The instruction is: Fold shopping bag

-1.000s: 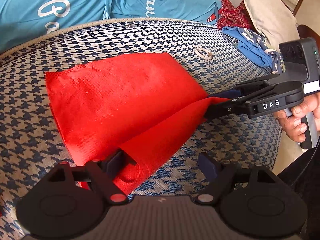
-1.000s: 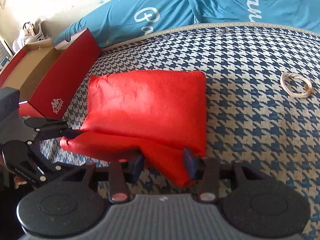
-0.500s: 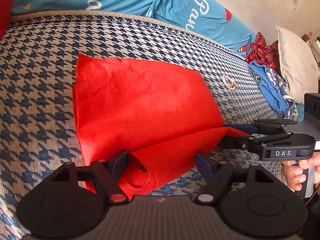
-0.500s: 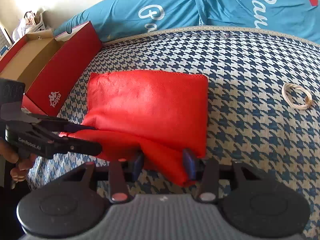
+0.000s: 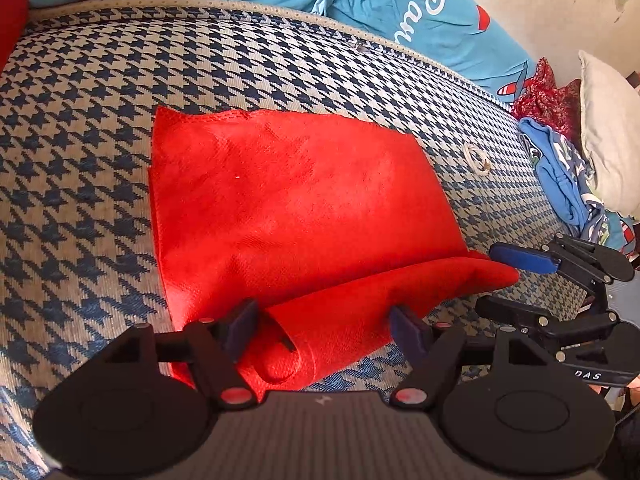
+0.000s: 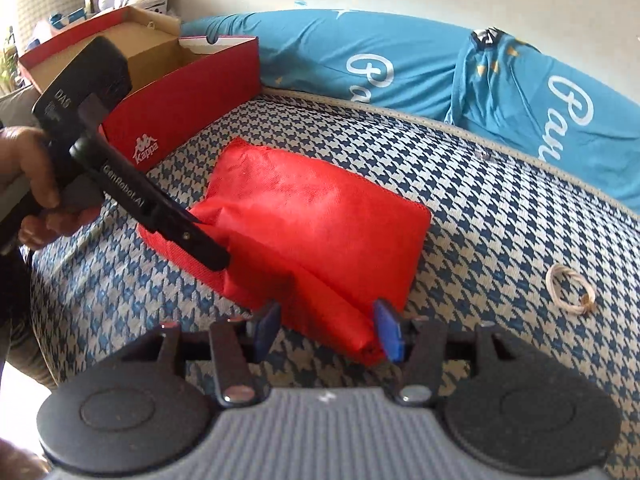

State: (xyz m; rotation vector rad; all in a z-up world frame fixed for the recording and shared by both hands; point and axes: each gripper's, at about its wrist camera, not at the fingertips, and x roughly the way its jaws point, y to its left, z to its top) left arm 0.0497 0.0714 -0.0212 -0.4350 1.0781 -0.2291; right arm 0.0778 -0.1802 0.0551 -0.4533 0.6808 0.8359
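The red shopping bag [image 5: 300,200] lies flat on the houndstooth mattress [image 5: 80,160], with its near edge turned over into a loose rolled fold. My left gripper [image 5: 324,326] is open, and the left end of that fold lies between its fingers. In the right wrist view the bag [image 6: 320,216] looks like a folded rectangle. My right gripper [image 6: 326,330] is open around the fold's right end, which touches the right pad. The left gripper [image 6: 212,252] reaches onto the bag's left end, held by a hand [image 6: 36,184]. The right gripper [image 5: 508,284] stands open at the bag's corner.
An open red shoe box [image 6: 180,100] sits at the mattress's left edge. Blue pillows [image 6: 400,68] line the back. A pale rubber band [image 6: 570,290] lies right of the bag. Blue clothes [image 5: 560,172] and a beige cushion [image 5: 608,136] are piled at the right end.
Both grippers have swung round at the bag's near fold. The right gripper's fingers now stand a little wider apart. The bag has stayed put.
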